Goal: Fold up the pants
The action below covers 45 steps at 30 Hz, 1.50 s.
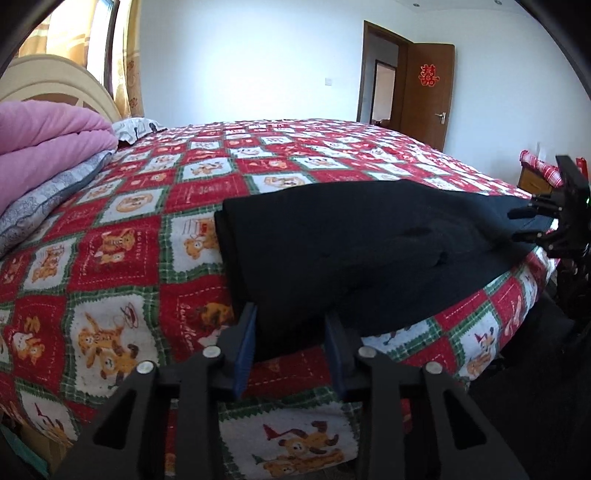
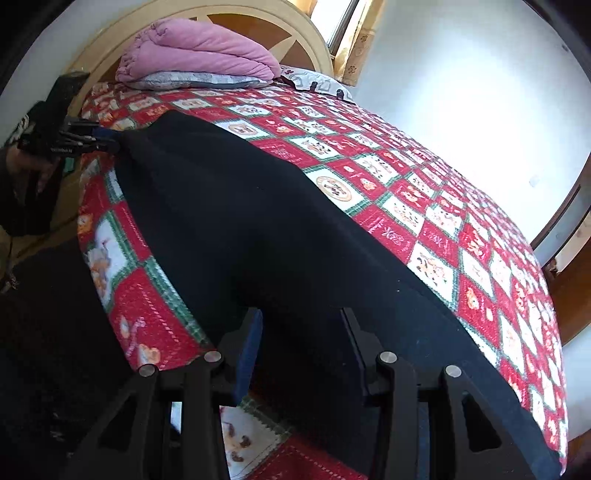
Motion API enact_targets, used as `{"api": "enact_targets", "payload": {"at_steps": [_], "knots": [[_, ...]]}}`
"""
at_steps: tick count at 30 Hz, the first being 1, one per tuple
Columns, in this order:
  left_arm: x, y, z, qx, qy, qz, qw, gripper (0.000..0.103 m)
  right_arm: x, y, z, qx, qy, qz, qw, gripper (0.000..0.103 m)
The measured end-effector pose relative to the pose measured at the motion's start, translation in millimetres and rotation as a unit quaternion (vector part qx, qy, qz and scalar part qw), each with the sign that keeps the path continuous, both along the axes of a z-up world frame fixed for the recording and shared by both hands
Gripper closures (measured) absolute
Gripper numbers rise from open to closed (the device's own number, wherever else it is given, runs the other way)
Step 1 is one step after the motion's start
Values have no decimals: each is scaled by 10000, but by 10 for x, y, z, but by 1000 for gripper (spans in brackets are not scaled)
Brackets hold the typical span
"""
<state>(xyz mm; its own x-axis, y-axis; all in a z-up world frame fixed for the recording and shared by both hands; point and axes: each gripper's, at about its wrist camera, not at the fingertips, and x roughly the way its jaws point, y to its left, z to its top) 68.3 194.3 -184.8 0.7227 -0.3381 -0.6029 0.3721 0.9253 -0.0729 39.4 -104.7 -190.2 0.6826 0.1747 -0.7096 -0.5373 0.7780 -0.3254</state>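
Observation:
Black pants (image 1: 369,251) lie along the near edge of a bed with a red, white and green bear-print cover (image 1: 129,229). My left gripper (image 1: 291,325) is open, its blue-padded fingers either side of one end of the pants. My right gripper (image 2: 303,325) is open, its fingers straddling the other end of the pants (image 2: 258,221). Each gripper shows in the other's view: the right one (image 1: 524,223) at the far right with its fingers over the cloth, the left one (image 2: 107,142) at the far left against the cloth's corner.
A folded pink quilt (image 1: 44,147) on a grey pillow (image 1: 48,206) lies at the head of the bed, by a cream headboard (image 2: 295,29). A patterned pillow (image 1: 136,129) lies behind. A brown door (image 1: 428,92) stands open. A small cabinet (image 1: 535,177) is past the bed's corner.

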Motion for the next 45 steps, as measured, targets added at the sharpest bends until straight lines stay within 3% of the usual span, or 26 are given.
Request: {"api": "enact_targets", "payload": {"at_steps": [4, 8, 9, 11, 14, 21, 25, 32, 42, 45], "knots": [[36, 50, -10, 38, 55, 144, 9999, 90, 27, 86, -117, -299, 10, 165, 9994, 59], [57, 77, 12, -7, 32, 196, 9998, 93, 71, 177, -234, -619, -92, 236, 9978, 61], [55, 77, 31, -22, 8, 194, 9998, 94, 88, 190, -245, -640, -114, 235, 9976, 65], [59, 80, 69, -51, -32, 220, 9997, 94, 149, 193, -231, -490, 7, 235, 9985, 86], [61, 111, 128, -201, -77, 238, 9995, 95, 191, 192, -183, -350, 70, 202, 9992, 98], [64, 235, 200, -658, -117, 222, 9975, 96, 49, 170, 148, 64, -25, 255, 9997, 100], [36, 353, 174, -865, -134, 217, 9959, 96, -76, 202, 136, 4, 38, 376, 9993, 100], [31, 332, -93, -596, 83, 125, 9981, 96, -54, 228, -293, -190, 396, 359, 9984, 99], [1, 567, -112, -525, 49, 572, 9970, 96, -7, 231, -282, -180, 589, 356, 9975, 98], [-22, 672, 0, -456, -99, 831, 9954, 89, -86, 221, -253, -263, 597, 424, 9970, 97]]}}
